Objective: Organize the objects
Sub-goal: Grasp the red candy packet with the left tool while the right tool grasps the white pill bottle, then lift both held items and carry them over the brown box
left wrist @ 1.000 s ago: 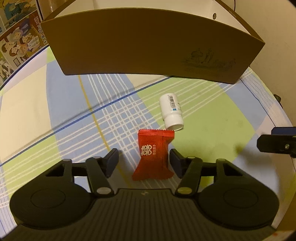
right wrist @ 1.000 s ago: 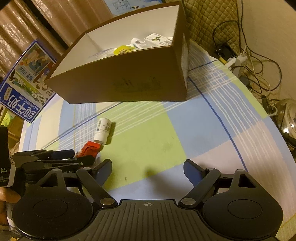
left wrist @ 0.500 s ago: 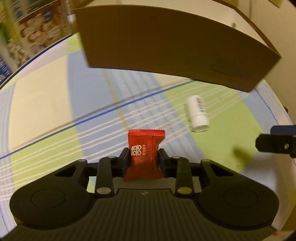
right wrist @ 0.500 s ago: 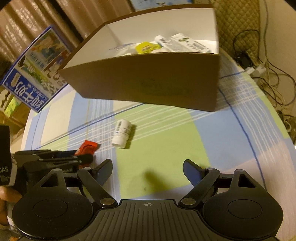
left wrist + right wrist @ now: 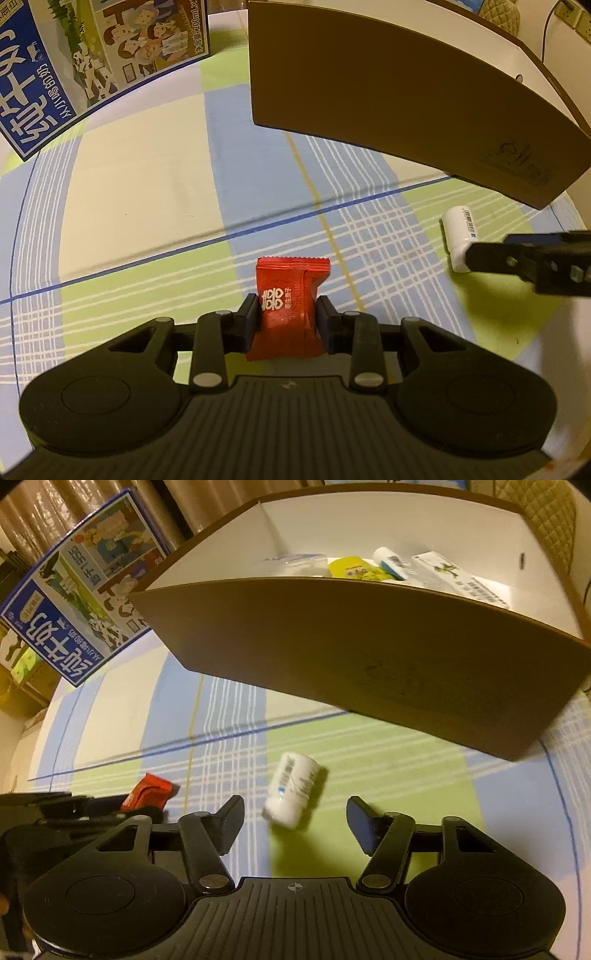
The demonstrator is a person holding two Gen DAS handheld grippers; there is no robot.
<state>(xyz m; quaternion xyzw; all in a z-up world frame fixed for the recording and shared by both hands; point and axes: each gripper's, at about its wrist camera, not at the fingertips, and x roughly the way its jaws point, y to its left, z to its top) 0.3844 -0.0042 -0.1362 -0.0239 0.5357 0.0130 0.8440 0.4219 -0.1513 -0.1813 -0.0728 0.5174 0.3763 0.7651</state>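
Since a second ago the left gripper (image 5: 286,317) has clamped its fingers on the red candy packet (image 5: 290,302), whose lower edge hides behind the gripper body. Right gripper (image 5: 295,823) has closed in on the white bottle (image 5: 293,788), lying blurred on the plaid cloth (image 5: 147,206) between its spread fingers, before the brown box (image 5: 369,657).

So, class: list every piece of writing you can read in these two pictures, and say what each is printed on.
"200mL": blue milk carton box, beside large Chinese characters.
"囍": red candy packet; its small side characters are too small to read.
White bottle: barcode label, blurred.
Brown box: faint emblem, unreadable.
Items inside the box: print too small.
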